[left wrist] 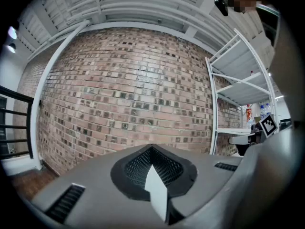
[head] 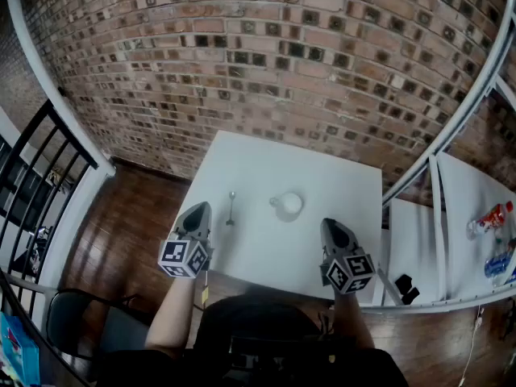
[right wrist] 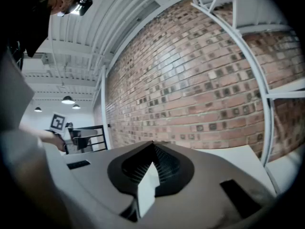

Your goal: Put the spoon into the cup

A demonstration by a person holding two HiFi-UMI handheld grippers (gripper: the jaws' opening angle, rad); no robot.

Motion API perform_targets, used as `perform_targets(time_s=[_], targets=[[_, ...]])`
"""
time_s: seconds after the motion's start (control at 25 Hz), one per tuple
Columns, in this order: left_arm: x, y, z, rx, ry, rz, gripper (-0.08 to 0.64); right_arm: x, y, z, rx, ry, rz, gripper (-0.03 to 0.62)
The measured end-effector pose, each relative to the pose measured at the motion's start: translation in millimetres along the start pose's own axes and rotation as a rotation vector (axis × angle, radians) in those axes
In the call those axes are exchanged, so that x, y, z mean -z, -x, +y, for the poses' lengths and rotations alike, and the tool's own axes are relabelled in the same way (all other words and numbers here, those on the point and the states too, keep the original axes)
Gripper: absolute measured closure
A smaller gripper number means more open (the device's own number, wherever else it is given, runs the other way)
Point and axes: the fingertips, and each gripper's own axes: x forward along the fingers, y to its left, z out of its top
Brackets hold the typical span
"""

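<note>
A metal spoon [head: 230, 208] lies on the white table [head: 266, 248], left of a white cup [head: 288, 205] whose handle points left. Both stand ahead of the grippers. My left gripper [head: 198, 210] hovers at the table's near left edge, just left of the spoon's near end, with its jaws together and nothing in them. My right gripper [head: 330, 226] hangs over the near right part of the table, right of the cup, also shut and empty. The left gripper [left wrist: 151, 148] and the right gripper [right wrist: 153, 145] each face the brick wall; neither gripper view shows the spoon or the cup.
A brick wall [head: 266, 63] rises behind the table. White metal shelving [head: 439, 216] at the right holds bottles [head: 492, 218] and a small black object [head: 403, 285]. A black railing [head: 32, 184] and a chair [head: 72, 321] stand at the left over a wooden floor.
</note>
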Motion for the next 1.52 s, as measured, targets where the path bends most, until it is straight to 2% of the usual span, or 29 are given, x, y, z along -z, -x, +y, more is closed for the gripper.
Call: perform_targets(time_s=[0.12,0.2,0.6,0.8,1.0,1.12,1.24,1.32,1.44,1.52], targets=[[11.6,-5.3,2.9,-0.019,0.013,0.010,0.557,9.0,-13.4,22.0,-0.073,0.100,0.050,0.589],[22.9,-10.9,2.2,-0.022,0.012,0.031,0.557,13.1,-20.6,25.3,-0.092,0.112,0.066,0.589],[101.0,-40.7,1.8,-0.057,-0.005,0.239,0.557,27.9,-37.0,-6.5,-0.041,0.038,0.114,0.589],[140.5,-55.4,4.7,-0.105,-0.001,0.335,0.557,26.7,-43.0,-14.3,-0.045,0.000,0.108,0.589],[170.0,-67.3,5.5,-0.118,-0.014,0.426,0.543,40.1,-33.9,-28.8,-0.034,-0.014,0.143,0.589],[187.5,-68.4,10.4,-0.141,-0.035,0.472,0.422,47.2,-28.2,-33.3,-0.027,-0.025,0.157,0.589],[210.3,-68.4,15.1,-0.162,-0.049,0.534,0.411,51.7,-22.8,-35.7,-0.023,-0.034,0.166,0.589],[230.2,-67.6,19.2,-0.183,-0.021,0.586,0.374,53.2,-19.9,-37.9,-0.017,-0.040,0.168,0.589],[244.0,-67.8,27.0,-0.234,0.039,0.632,0.374,51.1,-17.9,-38.0,-0.016,-0.045,0.164,0.589],[246.2,-68.8,26.9,-0.239,0.026,0.646,0.373,51.5,-15.7,-38.2,-0.018,-0.046,0.163,0.589]])
